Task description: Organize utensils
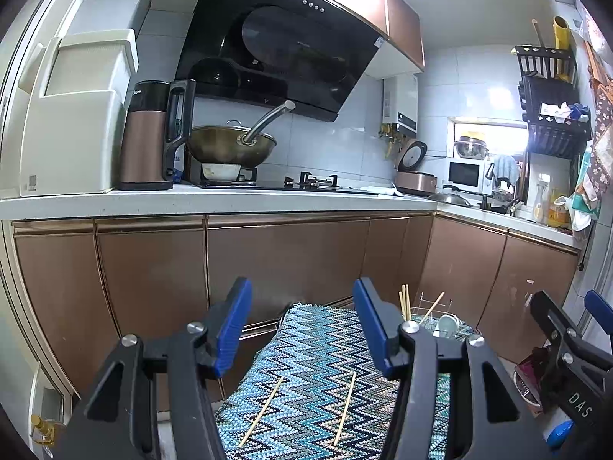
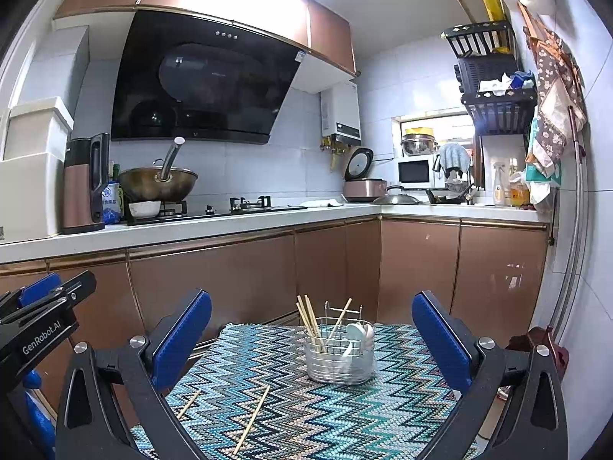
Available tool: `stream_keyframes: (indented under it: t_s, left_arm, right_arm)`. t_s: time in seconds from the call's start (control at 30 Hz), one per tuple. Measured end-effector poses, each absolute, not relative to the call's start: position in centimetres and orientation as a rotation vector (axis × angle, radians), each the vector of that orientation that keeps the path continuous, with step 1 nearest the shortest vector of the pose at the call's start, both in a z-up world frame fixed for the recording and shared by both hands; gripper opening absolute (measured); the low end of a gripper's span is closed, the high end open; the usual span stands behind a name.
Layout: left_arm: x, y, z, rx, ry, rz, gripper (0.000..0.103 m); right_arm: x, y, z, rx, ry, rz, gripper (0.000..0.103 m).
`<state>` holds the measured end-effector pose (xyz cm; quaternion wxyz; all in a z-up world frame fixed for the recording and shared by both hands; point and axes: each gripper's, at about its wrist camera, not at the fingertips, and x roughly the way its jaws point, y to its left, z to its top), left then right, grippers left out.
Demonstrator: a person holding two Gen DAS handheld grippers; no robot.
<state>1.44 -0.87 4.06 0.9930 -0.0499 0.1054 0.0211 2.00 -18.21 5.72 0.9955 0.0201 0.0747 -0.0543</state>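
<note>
Two loose wooden chopsticks lie on a zigzag-patterned cloth covering a small table. A clear utensil holder with a wire frame stands upright near the cloth's far edge, with several chopsticks and white spoons in it. My left gripper hovers above the near end of the cloth, open and with nothing between its blue pads. My right gripper is held wide open over the cloth, empty, the holder seen between its fingers but farther off.
Copper-coloured cabinets run behind the table under a white counter with a wok, kettle, rice cooker and microwave. A black rack hangs at right. A dark stool or object stands by the right wall.
</note>
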Motion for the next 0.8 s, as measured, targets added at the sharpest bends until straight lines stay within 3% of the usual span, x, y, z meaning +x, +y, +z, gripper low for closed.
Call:
stream_keyframes:
  t_s: [0.5, 0.8]
  left_arm:
    - [5.7, -1.0, 1.2, -0.079, 0.313, 0.04, 0.054]
    - [11.4, 1.0, -2.8, -0.071, 0.476, 0.06, 0.054]
  right_arm:
    - [4.7, -19.0, 3.7, 0.038, 0.228, -0.109, 0.103]
    - [9.7, -18.9, -0.7, 0.051, 0.39, 0.011, 0.103]
